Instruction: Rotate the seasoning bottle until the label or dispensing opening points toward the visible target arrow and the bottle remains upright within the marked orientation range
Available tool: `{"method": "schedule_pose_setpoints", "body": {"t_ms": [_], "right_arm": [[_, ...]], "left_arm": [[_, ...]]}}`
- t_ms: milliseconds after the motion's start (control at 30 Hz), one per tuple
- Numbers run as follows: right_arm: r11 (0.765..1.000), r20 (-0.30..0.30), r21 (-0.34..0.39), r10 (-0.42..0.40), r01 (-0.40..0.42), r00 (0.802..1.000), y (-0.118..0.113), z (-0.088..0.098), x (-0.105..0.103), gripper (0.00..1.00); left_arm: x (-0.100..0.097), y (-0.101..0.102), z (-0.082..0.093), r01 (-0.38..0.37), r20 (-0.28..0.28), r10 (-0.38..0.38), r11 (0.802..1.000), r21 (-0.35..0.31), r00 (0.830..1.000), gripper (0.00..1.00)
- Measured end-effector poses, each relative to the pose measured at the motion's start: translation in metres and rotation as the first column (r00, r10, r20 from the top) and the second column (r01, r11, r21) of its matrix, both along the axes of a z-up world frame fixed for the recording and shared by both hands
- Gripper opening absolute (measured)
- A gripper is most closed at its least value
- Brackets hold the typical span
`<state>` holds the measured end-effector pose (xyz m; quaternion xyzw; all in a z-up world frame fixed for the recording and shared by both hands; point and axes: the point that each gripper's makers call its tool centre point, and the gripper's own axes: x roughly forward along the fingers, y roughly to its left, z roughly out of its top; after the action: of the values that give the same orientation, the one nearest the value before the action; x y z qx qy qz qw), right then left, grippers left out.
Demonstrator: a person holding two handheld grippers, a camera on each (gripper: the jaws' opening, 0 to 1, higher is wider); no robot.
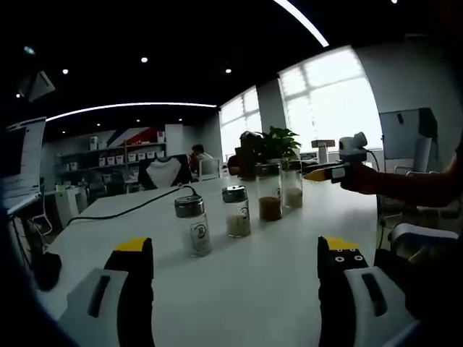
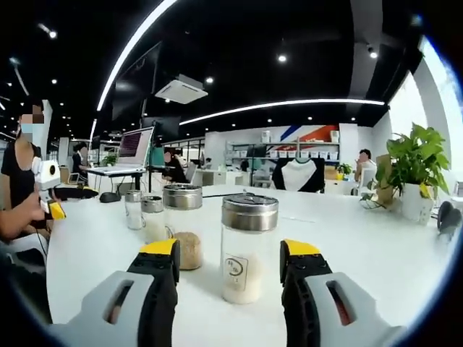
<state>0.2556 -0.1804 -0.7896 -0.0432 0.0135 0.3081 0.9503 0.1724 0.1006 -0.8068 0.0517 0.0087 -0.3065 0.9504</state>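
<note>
While four seasoning bottles stand upright in a row on the white tabletop (image 2: 376, 253), the right tool (image 2: 228, 262) sits spread around the nearest seasoning bottle (image 2: 247, 246) without visibly touching it, and the left tool (image 1: 235, 256) hangs spread near the row's other end, gripping nothing.

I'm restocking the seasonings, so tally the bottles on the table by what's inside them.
White contents: 3, at and
Brown contents: 1, at
Total: 4 seasoning bottles
</note>
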Motion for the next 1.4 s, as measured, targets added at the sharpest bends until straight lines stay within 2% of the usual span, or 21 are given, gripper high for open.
{"method": "schedule_pose_setpoints", "body": {"t_ms": [167,300,367,433,500,600,633,667,867,967,1167,1400], "right_arm": [[1.000,0.027,0.015,0.011,-0.011,1.000,0.004,0.002,-0.027,0.65],[1.000,0.036,0.024,0.015,-0.016,0.999,0.001,-0.005,-0.054,0.68],[1.000,0.050,0.015,0.011,-0.012,0.999,-0.002,-0.007,-0.064,0.76],[1.000,0.051,0.021,0.003,-0.004,0.999,-0.005,-0.008,-0.070,0.83],[0.998,0.033,0.058,0.009,-0.011,0.999,-0.007,-0.011,-0.077,0.84],[0.999,0.022,0.046,0.003,-0.004,1.000,-0.010,-0.020,-0.084,0.91],[0.999,0.019,0.045,-0.004,0.003,1.000,-0.012,-0.023,-0.084,0.97],[0.997,0.005,0.061,-0.048,0.048,0.999,-0.021,-0.026,-0.083,0.99],[0.996,-0.010,0.077,-0.039,0.040,0.999,-0.025,-0.036,-0.093,0.99],[0.997,0.003,0.072,-0.034,0.034,0.999,-0.023,-0.033,-0.096,0.99],[0.997,0.011,0.073,-0.015,0.015,1.000,-0.018,-0.032,-0.100,0.99],[0.997,0.021,0.075,-0.031,0.030,0.999,-0.020,-0.025,-0.096,0.96]], "left_arm": [[-0.002,-0.001,-0.004,0.002,-0.004,-0.002,1.000,0.005,1.000,0.99],[-0.008,0.004,-0.005,-0.009,-0.011,0.009,1.000,0.001,1.000,0.99],[-0.010,0.007,-0.005,-0.015,-0.003,0.015,1.000,-0.006,1.000,0.99],[-0.011,0.006,-0.006,-0.017,-0.009,0.016,1.000,-0.019,1.000,0.99],[-0.012,0.003,-0.009,-0.010,-0.015,0.009,1.000,-0.017,1.000,1.00],[-0.015,-0.001,-0.010,-0.005,-0.014,0.005,1.000,0.000,1.000,1.00],[-0.015,-0.002,-0.010,-0.003,-0.010,0.003,1.000,0.002,1.000,1.00],[-0.015,-0.002,-0.009,-0.001,-0.007,0.001,1.000,0.002,1.000,1.00],[-0.019,0.001,-0.015,-0.012,-0.016,0.012,1.000,0.011,1.000,1.00],[-0.021,0.006,-0.020,-0.024,-0.019,0.025,1.000,0.018,1.000,1.00],[-0.021,0.011,-0.021,-0.037,-0.023,0.036,0.999,-0.011,0.999,1.00],[-0.023,0.016,-0.028,-0.052,-0.030,0.052,0.999,-0.004,0.998,0.99]]}}
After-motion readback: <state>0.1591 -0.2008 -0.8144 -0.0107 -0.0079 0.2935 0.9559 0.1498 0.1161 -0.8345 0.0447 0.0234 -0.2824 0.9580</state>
